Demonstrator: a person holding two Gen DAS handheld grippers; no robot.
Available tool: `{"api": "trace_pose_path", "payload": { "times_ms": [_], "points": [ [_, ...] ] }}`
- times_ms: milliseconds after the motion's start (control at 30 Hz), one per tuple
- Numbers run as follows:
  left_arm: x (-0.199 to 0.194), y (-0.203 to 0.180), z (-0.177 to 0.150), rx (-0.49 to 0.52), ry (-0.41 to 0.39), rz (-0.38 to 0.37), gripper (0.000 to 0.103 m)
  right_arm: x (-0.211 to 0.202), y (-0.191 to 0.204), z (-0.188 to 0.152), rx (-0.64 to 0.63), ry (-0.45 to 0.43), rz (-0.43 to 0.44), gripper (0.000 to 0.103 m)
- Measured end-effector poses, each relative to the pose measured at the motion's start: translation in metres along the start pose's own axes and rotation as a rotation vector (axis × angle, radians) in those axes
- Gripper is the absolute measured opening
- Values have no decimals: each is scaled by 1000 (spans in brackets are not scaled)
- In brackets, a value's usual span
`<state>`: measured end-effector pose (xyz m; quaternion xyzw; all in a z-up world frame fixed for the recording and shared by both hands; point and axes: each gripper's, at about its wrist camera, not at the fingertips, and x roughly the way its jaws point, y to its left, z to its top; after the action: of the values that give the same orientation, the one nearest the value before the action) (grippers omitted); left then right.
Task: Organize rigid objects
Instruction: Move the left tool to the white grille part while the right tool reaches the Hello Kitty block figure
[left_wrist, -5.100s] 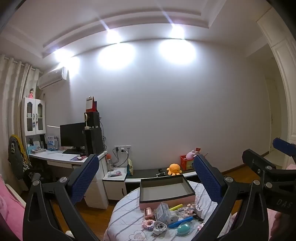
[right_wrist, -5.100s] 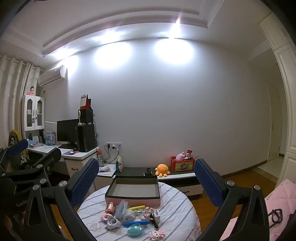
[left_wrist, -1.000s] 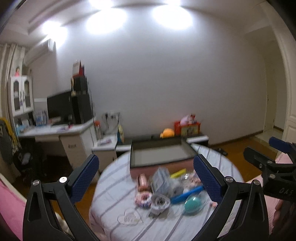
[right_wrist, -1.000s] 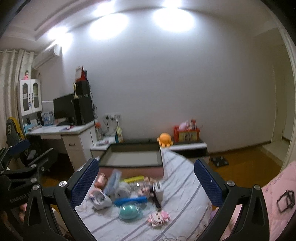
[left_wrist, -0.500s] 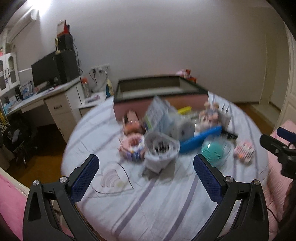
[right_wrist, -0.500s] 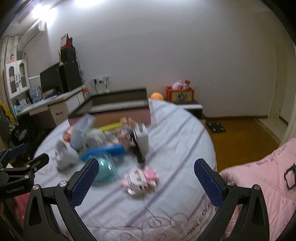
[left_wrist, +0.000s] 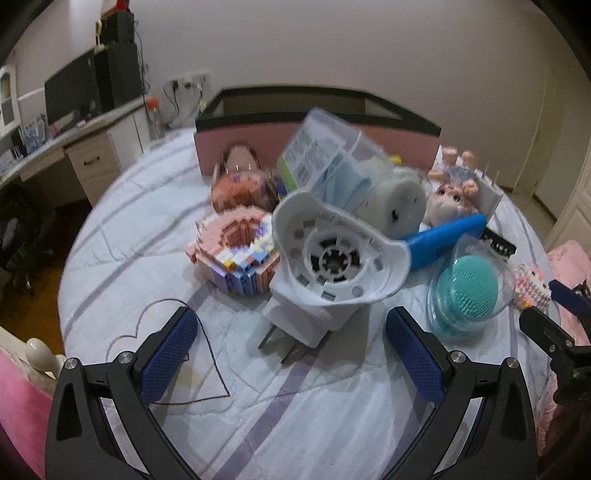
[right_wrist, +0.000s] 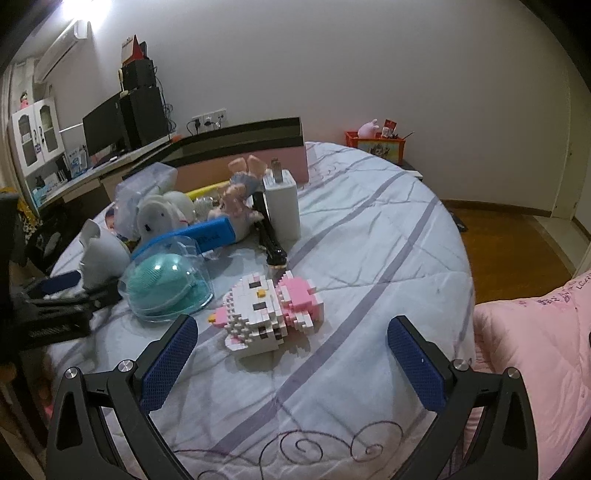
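Hovering over a cluttered round table (right_wrist: 369, 206), two hand-held grippers are spread wide and hold nothing.

The table wears a white quilted cover with purple stripes; a long pink box with a dark rim (left_wrist: 317, 110) stands at its far side, likely where the items belong. Crowded before it lie a clear plastic case (left_wrist: 325, 147), a blue bar (left_wrist: 443, 236) and a teal brush under a clear dome (right_wrist: 166, 284). The left gripper (left_wrist: 291, 339) faces a white plug-in device with a round slotted face (left_wrist: 328, 258), prongs toward it. The right gripper (right_wrist: 291, 347) faces a pink-and-white block-built cat (right_wrist: 269, 306). A hard squeeze might break the bricks apart; reaching into the crowded pile could knock neighbours.
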<state>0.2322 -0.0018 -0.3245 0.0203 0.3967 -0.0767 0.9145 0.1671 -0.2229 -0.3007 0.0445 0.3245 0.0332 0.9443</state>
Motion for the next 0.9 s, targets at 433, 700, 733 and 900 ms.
{"api": "trace_pose_path", "payload": {
  "times_ms": [433,700,733,900],
  "points": [
    [-1,-9,17,59,-32,15,84,17,3,9,-61,5,-15,103],
    [-1,-7,19,45,-40,16,77,26,1,12,-105,-4,11,103],
    [-4,-7,17,46,-49,-2,66,26,1,11,-107,-8,11,103],
    [-11,-9,9,37,-71,-38,58,27,-1,11,-115,-15,13,90]
  ]
}}
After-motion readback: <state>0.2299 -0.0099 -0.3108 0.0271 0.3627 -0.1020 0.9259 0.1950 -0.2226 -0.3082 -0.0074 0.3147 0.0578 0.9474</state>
